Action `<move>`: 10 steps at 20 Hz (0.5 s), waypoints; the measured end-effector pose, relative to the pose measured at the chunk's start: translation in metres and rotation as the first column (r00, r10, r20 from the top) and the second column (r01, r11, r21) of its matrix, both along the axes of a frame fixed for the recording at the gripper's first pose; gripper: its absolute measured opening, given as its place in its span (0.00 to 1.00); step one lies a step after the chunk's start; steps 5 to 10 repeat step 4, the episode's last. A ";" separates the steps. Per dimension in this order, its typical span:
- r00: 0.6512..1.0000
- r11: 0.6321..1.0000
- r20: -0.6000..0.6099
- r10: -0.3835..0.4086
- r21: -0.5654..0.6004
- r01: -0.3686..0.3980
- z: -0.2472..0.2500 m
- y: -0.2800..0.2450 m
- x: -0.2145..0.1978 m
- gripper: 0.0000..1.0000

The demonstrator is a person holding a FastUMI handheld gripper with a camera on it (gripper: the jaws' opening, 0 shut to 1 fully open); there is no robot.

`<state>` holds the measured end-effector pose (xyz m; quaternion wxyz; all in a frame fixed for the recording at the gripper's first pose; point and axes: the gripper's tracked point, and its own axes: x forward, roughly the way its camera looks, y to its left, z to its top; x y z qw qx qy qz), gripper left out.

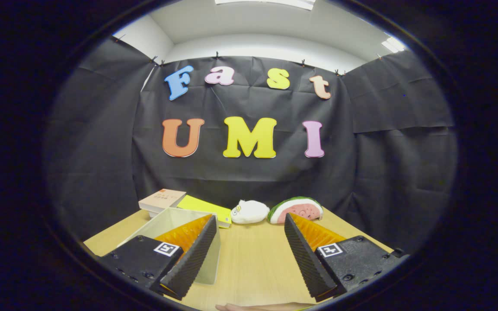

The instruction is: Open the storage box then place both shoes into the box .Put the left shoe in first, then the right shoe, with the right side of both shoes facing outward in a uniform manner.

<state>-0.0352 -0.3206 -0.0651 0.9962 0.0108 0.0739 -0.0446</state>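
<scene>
Your gripper (251,255) is spread wide, nothing between its fingers, just bare desk (249,259). Going L to R: the storage box (172,222), pale w/ translucent walls, sits toward the desk's left side, partly behind your left finger (193,255), which overlaps its near wall. Can't tell whether a lid is on it. Behind the box, at the desk's far edge, a tan book (161,201) and a yellow book (203,208) lie flat, side by side. Beyond the gap btwn fingers, a white plush (250,211) sits at the far edge, touching or nearly touching a watermelon-slice plush (296,208); your right finger's tip is just in front of that one. Part of a hand (262,307) shows at the desk's near edge.
</scene>
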 end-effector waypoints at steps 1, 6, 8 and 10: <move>1.000 1.000 0.001 0.001 -0.001 -0.001 0.000 -0.001 0.000 1.00; 1.000 1.000 -0.003 -0.010 0.000 0.010 -0.001 -0.006 0.000 1.00; 1.000 1.000 -0.003 -0.010 0.000 0.010 -0.001 -0.006 0.000 1.00; 1.000 1.000 -0.003 -0.010 0.000 0.010 -0.001 -0.006 0.000 1.00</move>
